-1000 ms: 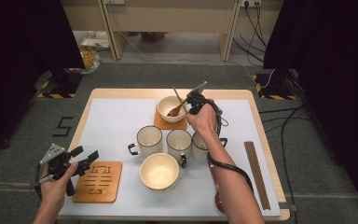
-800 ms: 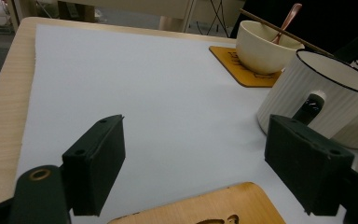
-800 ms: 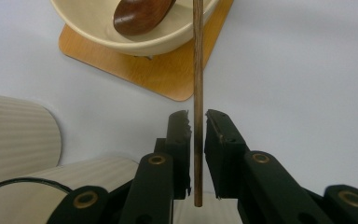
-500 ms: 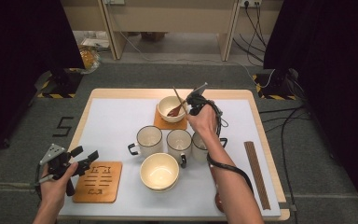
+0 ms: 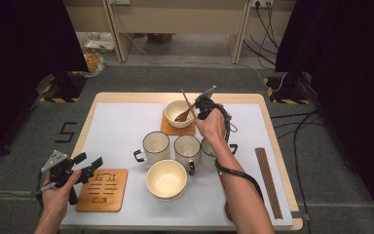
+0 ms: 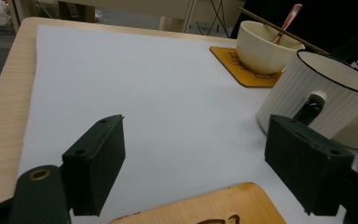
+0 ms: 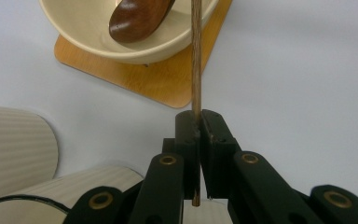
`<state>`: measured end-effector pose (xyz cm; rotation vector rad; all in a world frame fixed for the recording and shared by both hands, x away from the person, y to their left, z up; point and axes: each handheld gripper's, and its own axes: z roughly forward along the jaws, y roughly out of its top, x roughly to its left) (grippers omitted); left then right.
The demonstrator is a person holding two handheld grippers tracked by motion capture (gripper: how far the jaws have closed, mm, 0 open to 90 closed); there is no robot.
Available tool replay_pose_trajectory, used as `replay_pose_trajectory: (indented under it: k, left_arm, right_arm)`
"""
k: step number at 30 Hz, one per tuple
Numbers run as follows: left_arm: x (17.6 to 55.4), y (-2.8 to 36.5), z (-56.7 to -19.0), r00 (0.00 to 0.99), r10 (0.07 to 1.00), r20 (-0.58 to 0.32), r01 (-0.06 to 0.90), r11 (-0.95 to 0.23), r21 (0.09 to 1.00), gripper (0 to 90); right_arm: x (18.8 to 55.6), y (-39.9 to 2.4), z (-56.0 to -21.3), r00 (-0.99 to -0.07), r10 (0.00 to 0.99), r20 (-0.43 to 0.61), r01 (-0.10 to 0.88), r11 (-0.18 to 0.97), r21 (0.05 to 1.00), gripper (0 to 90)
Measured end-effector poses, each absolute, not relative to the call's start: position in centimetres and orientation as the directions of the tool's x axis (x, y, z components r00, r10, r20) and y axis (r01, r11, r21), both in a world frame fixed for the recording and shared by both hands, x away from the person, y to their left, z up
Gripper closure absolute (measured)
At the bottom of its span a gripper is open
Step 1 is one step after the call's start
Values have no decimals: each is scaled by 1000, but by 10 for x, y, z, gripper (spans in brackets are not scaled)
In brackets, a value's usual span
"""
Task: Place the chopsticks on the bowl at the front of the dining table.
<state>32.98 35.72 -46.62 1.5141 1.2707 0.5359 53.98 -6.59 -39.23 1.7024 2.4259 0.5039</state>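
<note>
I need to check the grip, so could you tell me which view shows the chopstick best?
The right gripper view: the chopstick runs straight up from the shut right gripper over the bowl. The high view shows it small and thin; the left gripper view shows it far off, above the bowl's rim.

Three mugs [image 5: 187, 148] block the near approach; far-left sheet [image 5: 121, 124] free.

Worktop [image 5: 126, 97]: pale wood edge w/ a white sheet [image 5: 121, 131] over it; cream bowl [image 5: 179, 113] w/ dark brown spoon [image 7: 137, 18] on an orange-tan coaster [image 5: 168, 127], 2nd coaster [image 5: 102, 189] same tan w/ dark cut-out pattern. Mugs [image 5: 156, 145] off-white, ribbed, black rims & handles; near bowl [image 5: 166, 178] plain cream. Thin stick [image 7: 196, 60] brown wood grain, both hand-held grippers [image 5: 85, 163] black, floor grey.
</note>
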Motion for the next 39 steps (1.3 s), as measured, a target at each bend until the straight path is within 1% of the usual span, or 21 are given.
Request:
replay_pose_trajectory:
  k: [17, 30, 39]
  left_arm:
    - [330, 358, -466, 337, 902, -269, 438, 103, 893, 196]
    - [330, 357, -466, 337, 902, -269, 437, 103, 893, 196]
    - [330, 357, -466, 336, 903, -268, 438, 103, 893, 195]
  right_arm:
    - [545, -62, -392, -362, 929, 84, 878, 309, 364, 854]
    - [539, -65, -382, -358, 928, 106, 869, 289, 401, 748]
    - [532, -76, -372, -345, 933, 106, 863, 270, 426, 720]
